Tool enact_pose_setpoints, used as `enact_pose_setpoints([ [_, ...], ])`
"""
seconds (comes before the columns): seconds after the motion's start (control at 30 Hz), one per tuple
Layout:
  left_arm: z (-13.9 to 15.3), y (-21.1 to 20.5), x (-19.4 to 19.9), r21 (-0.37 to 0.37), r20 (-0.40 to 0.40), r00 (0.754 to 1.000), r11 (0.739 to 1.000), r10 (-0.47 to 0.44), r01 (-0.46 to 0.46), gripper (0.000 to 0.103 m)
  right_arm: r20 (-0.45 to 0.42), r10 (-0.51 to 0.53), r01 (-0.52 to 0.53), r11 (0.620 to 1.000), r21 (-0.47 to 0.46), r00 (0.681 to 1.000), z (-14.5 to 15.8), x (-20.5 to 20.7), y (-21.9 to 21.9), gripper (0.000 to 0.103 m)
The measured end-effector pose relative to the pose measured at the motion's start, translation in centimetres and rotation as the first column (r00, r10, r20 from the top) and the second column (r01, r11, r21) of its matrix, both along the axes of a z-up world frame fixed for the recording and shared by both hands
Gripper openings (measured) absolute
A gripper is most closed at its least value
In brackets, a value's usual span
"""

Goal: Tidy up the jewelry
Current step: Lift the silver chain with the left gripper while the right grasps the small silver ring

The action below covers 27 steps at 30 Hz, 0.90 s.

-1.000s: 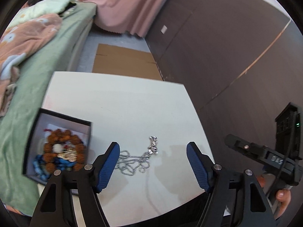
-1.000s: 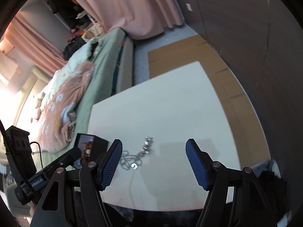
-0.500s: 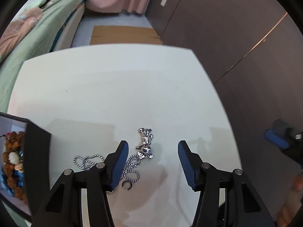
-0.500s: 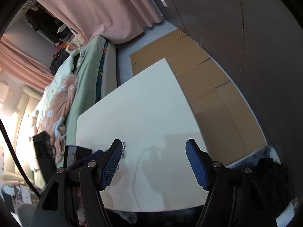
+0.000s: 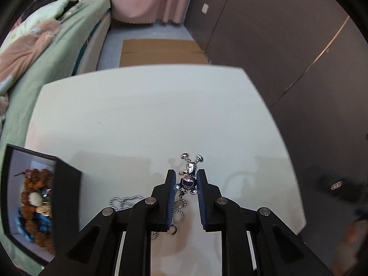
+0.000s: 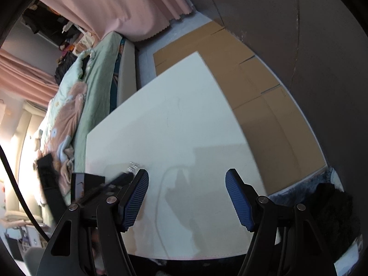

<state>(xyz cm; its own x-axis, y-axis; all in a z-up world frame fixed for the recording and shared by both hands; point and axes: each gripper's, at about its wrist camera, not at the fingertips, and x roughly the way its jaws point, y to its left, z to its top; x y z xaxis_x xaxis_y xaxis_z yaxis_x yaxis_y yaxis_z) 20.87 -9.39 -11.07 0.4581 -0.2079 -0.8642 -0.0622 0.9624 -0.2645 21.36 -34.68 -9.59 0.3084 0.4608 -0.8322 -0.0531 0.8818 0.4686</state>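
A silver charm pendant [image 5: 189, 173] on a ball chain [image 5: 128, 201] lies on the white table [image 5: 138, 119]. My left gripper [image 5: 186, 176] is closed around the pendant, its blue pads touching its sides. A black jewelry box [image 5: 66, 184] at the left holds brown beaded bracelets [image 5: 36, 197] and blue beads. My right gripper [image 6: 186, 179] is open and empty above the table's near edge. In the right wrist view the pendant's tip [image 6: 134, 166] and the box [image 6: 79, 184] show at the left, behind the left gripper's body.
A bed with green sheet and peach blanket [image 5: 46, 46] runs along the table's left side. Flat cardboard [image 5: 161, 53] lies on the floor beyond the table. A dark wall [image 5: 287, 46] is at the right. Pink curtains [image 6: 128, 7] hang behind.
My left gripper moved forward over the pendant and its jaws closed from wide open onto it. My right gripper stayed open and swung slightly to the right.
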Motion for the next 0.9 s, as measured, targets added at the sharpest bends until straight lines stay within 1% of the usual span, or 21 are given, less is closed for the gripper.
enact_pose_setpoints([
  [0.17, 2.7, 3.0, -1.1, -0.028, 0.048, 0.997, 0.998, 0.058, -0.057, 0.019, -0.036, 0.100, -0.099, 0.995, 0.023, 0.994, -1.4, -0.2, 3.3, 0.070],
  [0.27, 4.4, 5.1, -2.0, -0.045, 0.081, 0.992, 0.994, 0.099, -0.096, 0.019, -0.034, 0.164, -0.165, 0.986, -0.023, 0.986, -1.9, -0.7, 5.8, 0.069],
  [0.33, 5.6, 6.3, -2.5, -0.056, 0.108, 0.987, 0.992, 0.119, -0.114, 0.019, -0.029, 0.210, -0.211, 0.976, -0.051, 0.977, -2.1, -1.2, 7.5, 0.061],
  [0.37, 6.1, 6.7, -3.0, -0.059, 0.116, 0.985, 0.991, 0.124, -0.118, 0.019, -0.031, 0.228, -0.230, 0.972, -0.056, 0.973, -2.3, -1.2, 8.1, 0.054],
  [0.4, 6.6, 7.0, -3.8, -0.062, 0.125, 0.984, 0.991, 0.127, -0.120, 0.019, -0.038, 0.250, -0.252, 0.966, -0.059, 0.967, -2.5, -1.5, 8.9, 0.050],
  [0.53, 8.3, 8.2, -5.2, -0.073, 0.159, 0.978, 0.990, 0.134, -0.124, 0.019, -0.048, 0.299, -0.302, 0.949, -0.092, 0.953, -3.2, -1.9, 10.9, 0.042],
  [0.6, 8.8, 8.7, -5.7, -0.088, 0.167, 0.976, 0.988, 0.140, -0.127, 0.019, -0.060, 0.316, -0.321, 0.942, -0.102, 0.947, -3.5, -2.0, 12.0, 0.036],
  [0.73, 9.8, 9.7, -7.2, -0.109, 0.188, 0.971, 0.986, 0.147, -0.128, 0.019, -0.080, 0.339, -0.347, 0.930, -0.123, 0.937, -3.9, -2.4, 13.9, 0.035],
  [0.9, 12.3, 10.3, -8.1, -0.121, 0.241, 0.960, 0.986, 0.145, -0.118, 0.019, -0.101, 0.364, -0.376, 0.912, -0.164, 0.926, -4.5, -2.8, 16.0, 0.035],
])
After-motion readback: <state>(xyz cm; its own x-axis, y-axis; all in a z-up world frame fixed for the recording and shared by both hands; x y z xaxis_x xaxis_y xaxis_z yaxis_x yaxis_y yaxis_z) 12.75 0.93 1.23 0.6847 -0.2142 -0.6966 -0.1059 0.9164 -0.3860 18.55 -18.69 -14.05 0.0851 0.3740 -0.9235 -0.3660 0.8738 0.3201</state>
